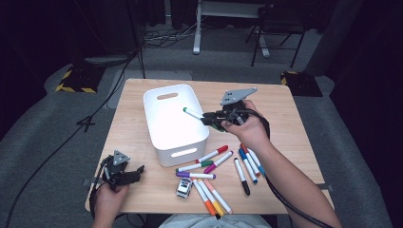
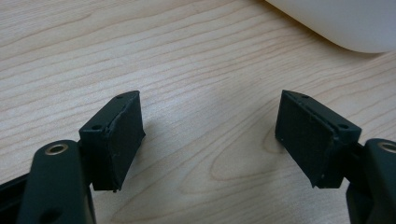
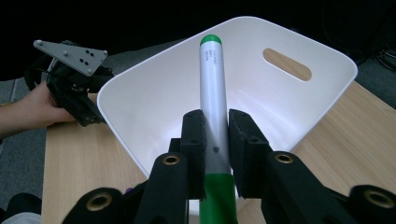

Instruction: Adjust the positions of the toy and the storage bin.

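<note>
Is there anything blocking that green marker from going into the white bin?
Nothing visible does. The right tool is shut on the green marker, whose tip already points over the rim of the white bin. The bin's inside looks empty, and the left tool rests apart at the table's near corner.

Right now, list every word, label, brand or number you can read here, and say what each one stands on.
No text reads clearly.
Green marker held in the right gripper: small grey print along the barrel near its tip, too blurred to read.
White bin: no print to be seen.
Small toy car on the table: too small to tell.
</note>
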